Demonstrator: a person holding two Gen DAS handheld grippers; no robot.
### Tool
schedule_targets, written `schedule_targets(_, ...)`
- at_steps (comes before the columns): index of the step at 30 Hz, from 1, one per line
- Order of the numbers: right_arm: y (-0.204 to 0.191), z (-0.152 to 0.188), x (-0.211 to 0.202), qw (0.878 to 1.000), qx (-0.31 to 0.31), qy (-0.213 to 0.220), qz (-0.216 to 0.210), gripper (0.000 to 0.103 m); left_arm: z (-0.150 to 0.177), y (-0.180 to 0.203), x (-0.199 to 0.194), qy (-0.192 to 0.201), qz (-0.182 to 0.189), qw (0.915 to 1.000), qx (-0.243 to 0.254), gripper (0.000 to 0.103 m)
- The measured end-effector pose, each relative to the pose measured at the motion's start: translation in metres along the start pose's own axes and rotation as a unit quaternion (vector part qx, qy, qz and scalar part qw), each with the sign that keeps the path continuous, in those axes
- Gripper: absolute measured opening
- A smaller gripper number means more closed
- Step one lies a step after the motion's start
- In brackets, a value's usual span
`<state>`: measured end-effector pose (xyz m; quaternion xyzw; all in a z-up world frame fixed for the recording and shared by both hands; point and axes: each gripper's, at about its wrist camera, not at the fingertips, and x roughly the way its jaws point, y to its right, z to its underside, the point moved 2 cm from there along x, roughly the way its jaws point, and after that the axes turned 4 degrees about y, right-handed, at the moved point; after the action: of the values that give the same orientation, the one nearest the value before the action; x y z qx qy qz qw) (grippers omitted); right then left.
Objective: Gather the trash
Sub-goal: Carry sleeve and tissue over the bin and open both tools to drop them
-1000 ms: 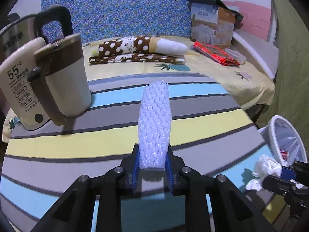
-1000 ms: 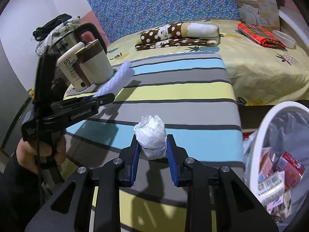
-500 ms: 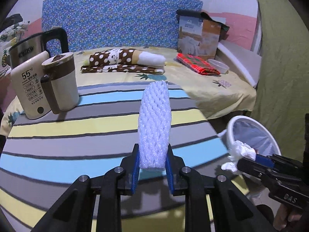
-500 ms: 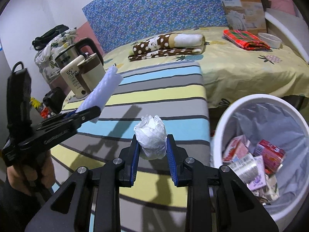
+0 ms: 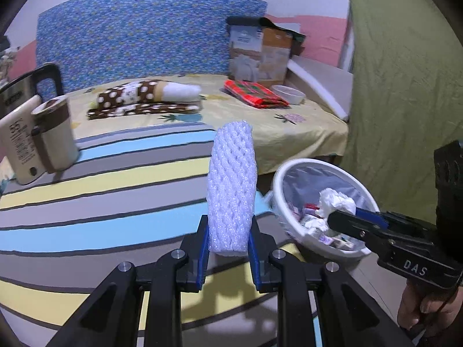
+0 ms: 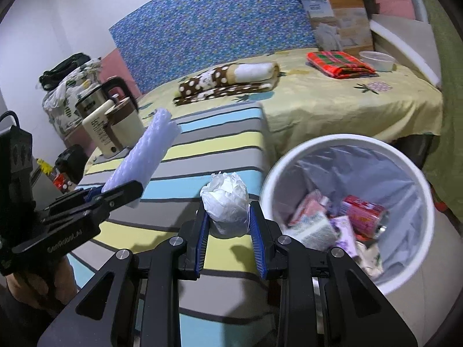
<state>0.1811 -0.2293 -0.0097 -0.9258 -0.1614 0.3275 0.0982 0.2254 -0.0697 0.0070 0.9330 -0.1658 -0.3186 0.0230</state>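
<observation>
Left wrist view: the left gripper (image 5: 228,248) is clenched on one white foam net sleeve (image 5: 231,186), which stands upright between the two blue pads above the striped table (image 5: 86,202). One white trash bin (image 5: 282,190) stands past the table's right edge and holds several wrappers. The right gripper (image 5: 341,217) reaches in from the right, grasping one crumpled white tissue wad (image 5: 335,199) over the bin's opening. One hand (image 5: 425,309) grips its handle. Two kettles stand at the table's left: one beige kettle (image 5: 43,138) and one steel kettle (image 5: 14,92) behind it. On the bed (image 5: 303,127) lie one polka-dot blanket (image 5: 139,101), one red plaid cloth (image 5: 254,94), one white bowl (image 5: 289,94) and one cardboard box (image 5: 260,57).

Right wrist view: the right gripper (image 6: 228,231) holds the tissue wad (image 6: 227,202) pinched between its pads, above the table's near corner, just left of the bin (image 6: 332,150). Inside the bin lie one red can (image 6: 363,211) and several packets; their exact count cannot be told. The left gripper (image 6: 115,193) enters from the left with the foam net sleeve (image 6: 144,153) angled up and to the right over the table (image 6: 217,144).
</observation>
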Motion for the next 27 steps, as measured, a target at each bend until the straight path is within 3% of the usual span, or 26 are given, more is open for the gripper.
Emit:
schedule_targets(13,0.067,0.007,-0.014,0.996,0.053,0.004,0.076,0.03,0.001,0.074,0.044,-0.027,0.061,0.9968,0.045,0.024)
schedule_targets(27,0.095,0.018,-0.011,0.992,0.073,-0.017,0.097,0.032,0.004,0.11,0.09,-0.06,0.097,0.991,0.071,0.025)
